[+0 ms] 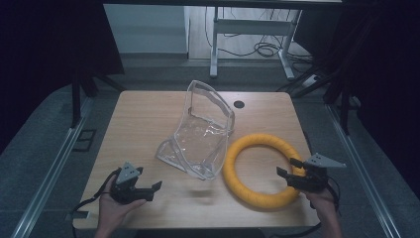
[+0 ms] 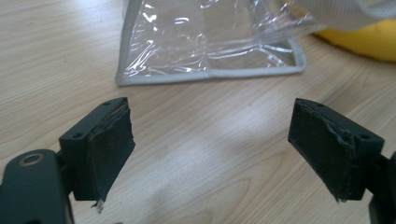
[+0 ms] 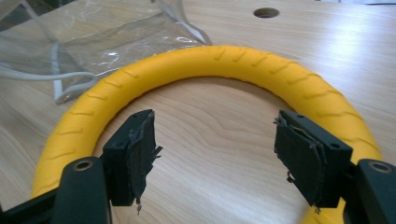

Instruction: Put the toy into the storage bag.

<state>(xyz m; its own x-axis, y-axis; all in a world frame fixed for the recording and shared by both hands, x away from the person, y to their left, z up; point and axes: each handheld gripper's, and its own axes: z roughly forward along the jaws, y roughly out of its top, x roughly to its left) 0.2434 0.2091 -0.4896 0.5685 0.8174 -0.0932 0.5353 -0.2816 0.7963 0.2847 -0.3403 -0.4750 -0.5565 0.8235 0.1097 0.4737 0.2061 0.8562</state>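
Note:
A clear plastic bag with grey trim [image 1: 200, 134] lies in the middle of the wooden table [image 1: 143, 119], its far end standing up. A yellow ribbed ring [image 1: 261, 168] rests flat to its right, touching the bag's edge. My left gripper [image 1: 151, 191] is open near the front left, a short way from the bag's near corner [image 2: 205, 46]. At the front right, my right gripper [image 1: 289, 168] is open above the ring's near right side. In the right gripper view the ring [image 3: 224, 65] curves ahead of the jaws, with the bag [image 3: 84, 42] at the upper left.
A round cable hole [image 1: 239, 104] sits near the table's far edge. Beyond the table stand a white desk frame [image 1: 247, 29] and cables on the floor. Bare wood spreads across the table's left half and front middle.

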